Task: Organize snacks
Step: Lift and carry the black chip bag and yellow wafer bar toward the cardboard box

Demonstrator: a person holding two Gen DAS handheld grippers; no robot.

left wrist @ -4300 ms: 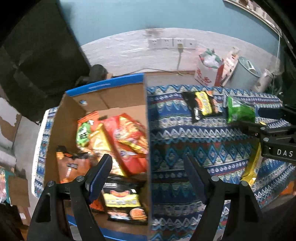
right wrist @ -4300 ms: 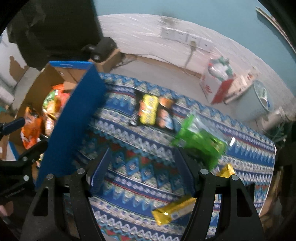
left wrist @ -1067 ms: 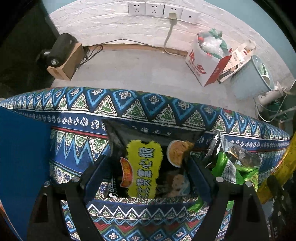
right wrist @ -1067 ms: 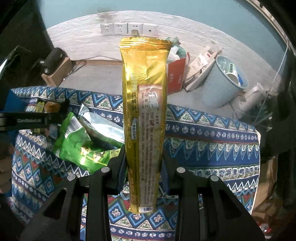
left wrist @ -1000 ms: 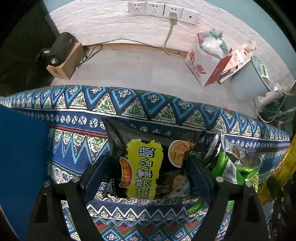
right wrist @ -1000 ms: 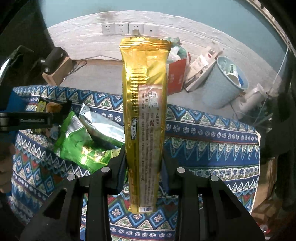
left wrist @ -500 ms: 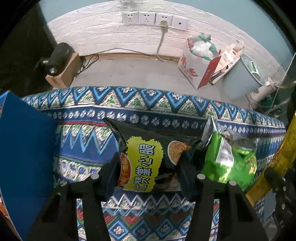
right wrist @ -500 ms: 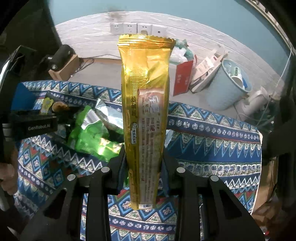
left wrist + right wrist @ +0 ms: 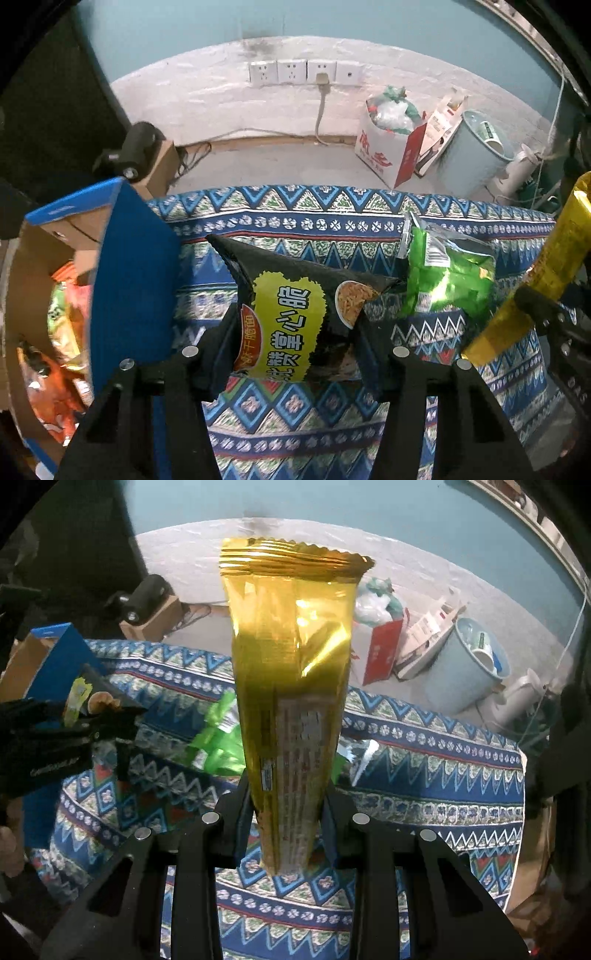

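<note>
My left gripper (image 9: pixel 295 332) is shut on a black snack bag with a yellow label (image 9: pixel 291 314) and holds it above the patterned tablecloth (image 9: pixel 295 424). My right gripper (image 9: pixel 286 805) is shut on a long gold snack packet (image 9: pixel 291 686) that stands upright. The gold packet also shows at the right edge of the left wrist view (image 9: pixel 532 273). A green snack bag (image 9: pixel 447 280) lies on the cloth to the right of the black bag. A cardboard box with a blue flap (image 9: pixel 129 280) stands at the left and holds several snack packs (image 9: pixel 62 332).
Beyond the table are a floor, a white wall with sockets (image 9: pixel 303 72), a red and white paper bag (image 9: pixel 388 147), a pale blue bin (image 9: pixel 476 147) and a small dark device on a wooden block (image 9: pixel 136 147). The table's right edge (image 9: pixel 522 794) is near.
My left gripper has closed on the black bag and lifted it off the cloth, drawing back so the box comes into view. My right gripper has raised the gold packet.
</note>
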